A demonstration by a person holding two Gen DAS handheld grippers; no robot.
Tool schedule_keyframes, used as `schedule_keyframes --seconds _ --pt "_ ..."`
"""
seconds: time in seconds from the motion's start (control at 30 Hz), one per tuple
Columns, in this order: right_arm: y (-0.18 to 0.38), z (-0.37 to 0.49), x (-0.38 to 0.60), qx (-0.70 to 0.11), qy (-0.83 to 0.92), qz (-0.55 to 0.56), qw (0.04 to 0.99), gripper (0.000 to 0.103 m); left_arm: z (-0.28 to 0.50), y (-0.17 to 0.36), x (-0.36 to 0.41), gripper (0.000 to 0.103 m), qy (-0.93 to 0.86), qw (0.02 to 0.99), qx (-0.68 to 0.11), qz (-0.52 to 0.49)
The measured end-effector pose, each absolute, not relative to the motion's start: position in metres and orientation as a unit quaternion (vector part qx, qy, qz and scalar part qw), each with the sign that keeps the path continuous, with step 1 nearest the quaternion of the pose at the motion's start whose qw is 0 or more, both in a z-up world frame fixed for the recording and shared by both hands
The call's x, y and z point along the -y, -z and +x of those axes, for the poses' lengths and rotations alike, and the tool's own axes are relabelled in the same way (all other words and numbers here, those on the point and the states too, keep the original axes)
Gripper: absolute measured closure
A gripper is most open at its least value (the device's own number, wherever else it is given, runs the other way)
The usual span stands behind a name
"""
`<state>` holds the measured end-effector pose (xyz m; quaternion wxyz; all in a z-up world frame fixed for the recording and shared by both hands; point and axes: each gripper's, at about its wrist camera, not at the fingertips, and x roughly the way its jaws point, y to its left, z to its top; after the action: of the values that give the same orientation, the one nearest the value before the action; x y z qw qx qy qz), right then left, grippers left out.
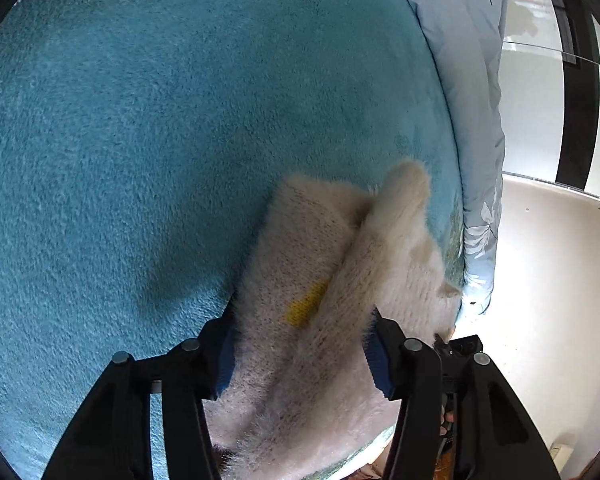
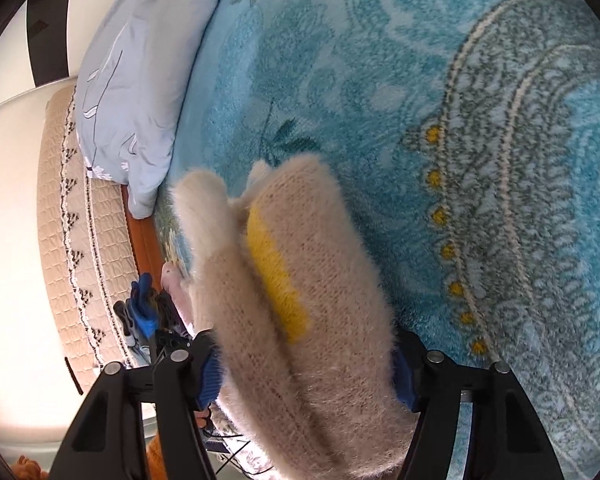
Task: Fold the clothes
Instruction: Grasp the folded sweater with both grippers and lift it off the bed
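- Fuzzy cream knit, a sweater (image 1: 324, 280) with a yellow patch (image 1: 306, 306), lies bunched in lengthwise folds on the teal blanket (image 1: 140, 140) of a bed, close to the bed's edge.
- Seen from the left gripper (image 1: 300, 354), the sweater sits directly between the blue-padded fingers and runs straight ahead, its long axis in line with the fingers; a rounded lobe stands up at the far end, slightly to the right.
- Left gripper is spread fairly wide with the knit filling the gap; whether the pads are actually pinching it I cannot tell.
- From the right gripper (image 2: 306, 370) the same bundle also runs straight ahead between the fingers, with the yellow patch on top and just left of centre.
- Right gripper is likewise spread around the thick roll, fibres brushing both pads; grip pressure cannot be judged.
- Both grippers are equally near, each at the near end of the bundle.
- Sweater looks thick, soft and hairy, doubled over itself in two or three long ridges; it fits either a half-made fold or a gathered bundle yet to be laid flat.
- Pale blue pillow (image 2: 128, 80) lies beyond and left of the right gripper.
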<state>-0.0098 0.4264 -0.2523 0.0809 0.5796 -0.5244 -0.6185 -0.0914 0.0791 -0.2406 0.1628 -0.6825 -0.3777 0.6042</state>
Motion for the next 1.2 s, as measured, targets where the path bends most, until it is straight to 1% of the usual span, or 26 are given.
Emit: schedule_keyframes --seconds 0.13,0.2,0.37,0.57,0.93,1.0,1.03,1.2 --pt "0.242 -0.012 -0.42 0.514 0.625 0.586 0.052 0.046 -0.089 0.23 -0.095 0.054 -0.613 0.139 0.368 -0.684" --pt "0.234 -0.014 -0.415 0.504 0.63 0.589 0.042 0.051 -0.088 0.223 -0.103 0.058 -0.617 0.129 0.358 -0.689" --pt "0.211 -0.012 -0.407 0.491 0.641 0.59 0.026 0.061 -0.086 0.19 -0.13 0.065 -0.636 0.125 0.3 -0.699" --pt "0.174 -0.003 -0.393 0.474 0.658 0.584 0.041 0.063 -0.064 0.139 -0.147 0.069 -0.658 0.135 0.267 -0.691" --pt "0.079 0.028 -0.333 0.455 0.683 0.563 0.097 0.063 0.002 0.027 0.018 0.069 -0.703 0.133 0.255 -0.65" --pt "0.064 0.031 -0.321 0.453 0.686 0.558 0.115 0.063 0.006 0.015 0.041 0.069 -0.717 0.127 0.258 -0.635" --pt "0.056 0.032 -0.317 0.452 0.687 0.555 0.126 0.063 0.001 0.03 0.066 0.069 -0.723 0.122 0.261 -0.628" --pt "0.027 0.029 -0.296 0.435 0.691 0.549 0.181 0.063 0.034 -0.026 0.091 0.069 -0.753 0.093 0.272 -0.592"
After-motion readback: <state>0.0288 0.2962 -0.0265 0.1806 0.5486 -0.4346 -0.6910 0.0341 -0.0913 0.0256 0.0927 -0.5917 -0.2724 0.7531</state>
